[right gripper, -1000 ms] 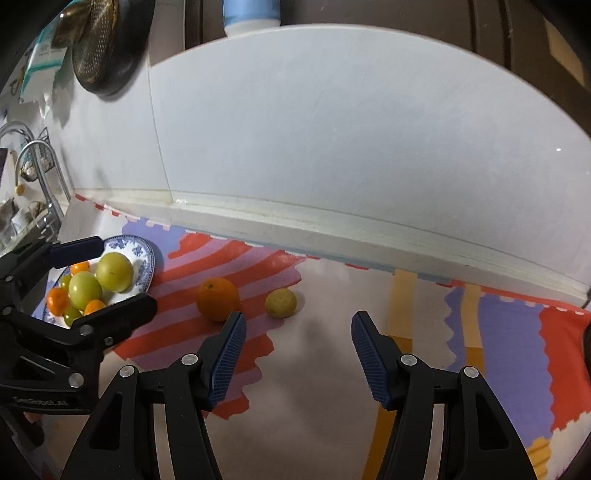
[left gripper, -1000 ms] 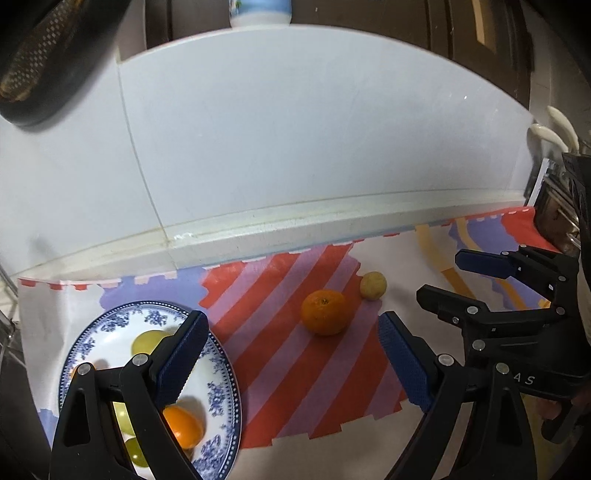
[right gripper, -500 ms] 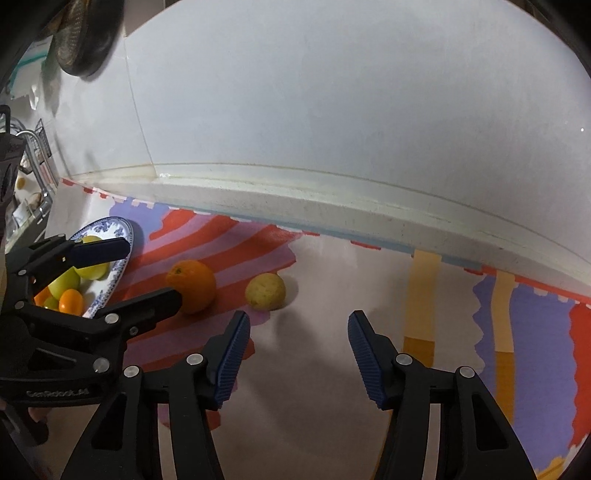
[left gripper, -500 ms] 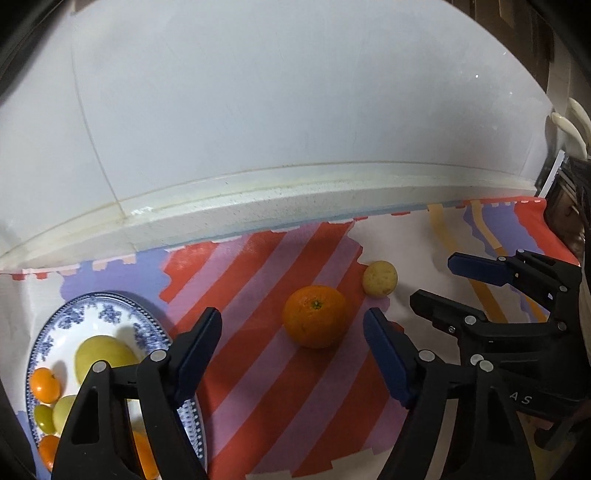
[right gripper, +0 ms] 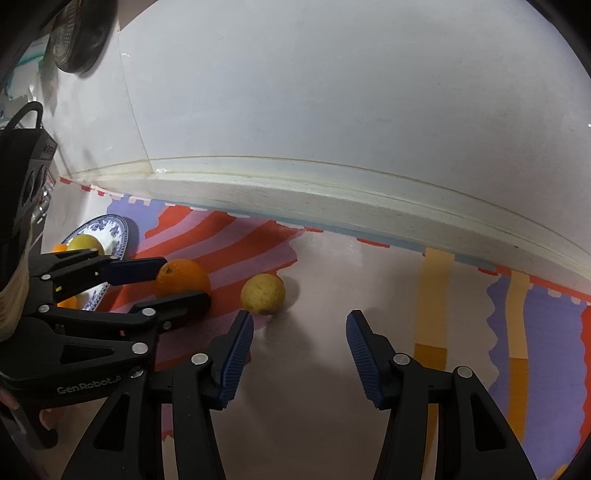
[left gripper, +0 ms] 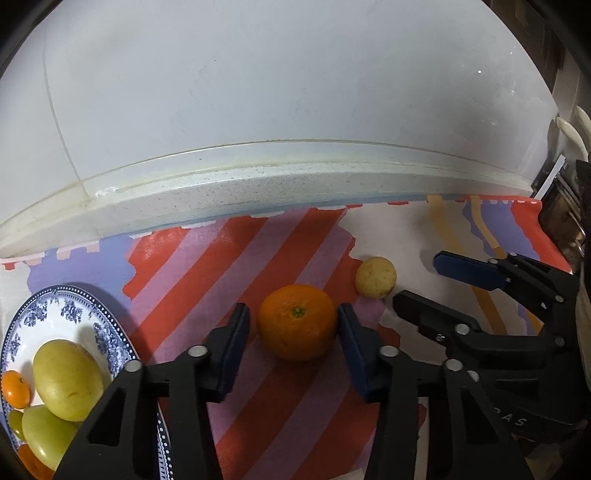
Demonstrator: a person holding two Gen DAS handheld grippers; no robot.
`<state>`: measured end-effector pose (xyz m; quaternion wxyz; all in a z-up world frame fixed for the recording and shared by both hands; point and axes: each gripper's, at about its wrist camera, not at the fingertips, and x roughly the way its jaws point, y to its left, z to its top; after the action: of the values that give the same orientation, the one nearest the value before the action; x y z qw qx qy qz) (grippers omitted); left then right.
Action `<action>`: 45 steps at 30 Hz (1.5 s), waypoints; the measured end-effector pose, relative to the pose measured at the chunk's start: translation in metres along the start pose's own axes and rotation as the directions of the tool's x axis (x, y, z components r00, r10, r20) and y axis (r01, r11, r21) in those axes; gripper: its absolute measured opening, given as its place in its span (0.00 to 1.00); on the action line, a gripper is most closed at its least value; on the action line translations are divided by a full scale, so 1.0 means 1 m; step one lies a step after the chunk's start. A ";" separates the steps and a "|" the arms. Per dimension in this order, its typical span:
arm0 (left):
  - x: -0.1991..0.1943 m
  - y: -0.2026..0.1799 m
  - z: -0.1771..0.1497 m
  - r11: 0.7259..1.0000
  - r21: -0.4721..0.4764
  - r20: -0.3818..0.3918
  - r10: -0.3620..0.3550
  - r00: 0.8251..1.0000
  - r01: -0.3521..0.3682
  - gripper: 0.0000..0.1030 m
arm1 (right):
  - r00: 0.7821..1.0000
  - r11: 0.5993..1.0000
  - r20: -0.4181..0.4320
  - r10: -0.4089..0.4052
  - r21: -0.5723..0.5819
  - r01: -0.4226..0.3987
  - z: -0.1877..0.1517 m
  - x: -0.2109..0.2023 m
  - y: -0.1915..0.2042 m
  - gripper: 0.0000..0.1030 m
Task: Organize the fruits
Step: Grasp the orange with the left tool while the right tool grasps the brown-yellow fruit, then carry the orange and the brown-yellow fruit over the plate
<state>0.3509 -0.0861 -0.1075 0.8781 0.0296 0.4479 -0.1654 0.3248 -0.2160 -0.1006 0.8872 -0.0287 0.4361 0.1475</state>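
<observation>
An orange [left gripper: 297, 321] lies on the striped mat, between the two fingers of my left gripper [left gripper: 294, 325]; the right pad touches it and a small gap shows at the left pad. A small yellow fruit [left gripper: 375, 277] lies just right of it. A blue-patterned plate [left gripper: 70, 306] at the left holds green-yellow fruits [left gripper: 66, 374] and small oranges. My right gripper [right gripper: 300, 332] is open and empty, just right of and nearer than the yellow fruit [right gripper: 263, 293]. The orange [right gripper: 183, 278] and left gripper [right gripper: 173, 282] also show in the right wrist view.
A white backsplash ledge [left gripper: 295, 177] runs along the back of the counter. Dark metal objects [left gripper: 565, 206] stand at the far right edge. A pan [right gripper: 79, 33] hangs on the wall at upper left. The mat [right gripper: 535, 332] continues to the right.
My left gripper moved forward and its fingers narrowed around the orange. My right gripper moved closer to the yellow fruit and stayed open.
</observation>
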 end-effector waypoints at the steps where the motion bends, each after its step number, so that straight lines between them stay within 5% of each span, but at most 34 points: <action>1: 0.000 0.000 0.000 1.000 -0.001 -0.002 0.011 1.000 -0.011 0.41 | 1.000 1.000 -0.001 0.004 0.001 -0.004 0.001 0.001 0.000 0.52; 11: -0.015 0.014 -0.001 0.999 -0.036 0.029 0.034 0.999 -0.033 0.41 | 1.000 1.000 -0.010 0.020 -0.016 -0.020 0.007 0.014 0.014 0.50; 20: -0.015 0.021 -0.003 0.998 -0.050 0.028 0.041 0.999 -0.040 0.41 | 0.999 1.000 -0.028 0.022 -0.020 -0.022 0.009 0.027 0.020 0.31; 26: -0.021 0.026 -0.006 0.998 -0.050 0.034 0.039 0.999 -0.037 0.41 | 1.000 1.000 -0.015 0.007 -0.022 -0.007 0.009 0.024 0.022 0.30; 45: -0.119 0.018 -0.024 0.999 -0.040 0.177 0.015 0.984 -0.009 0.41 | 0.993 1.000 0.114 0.011 0.010 -0.012 0.007 -0.070 0.056 0.30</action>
<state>0.2733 -0.0329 -0.0292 0.9160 0.0004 0.3707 -0.1534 0.2738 -0.1775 -0.0373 0.9099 -0.0132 0.3858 0.1518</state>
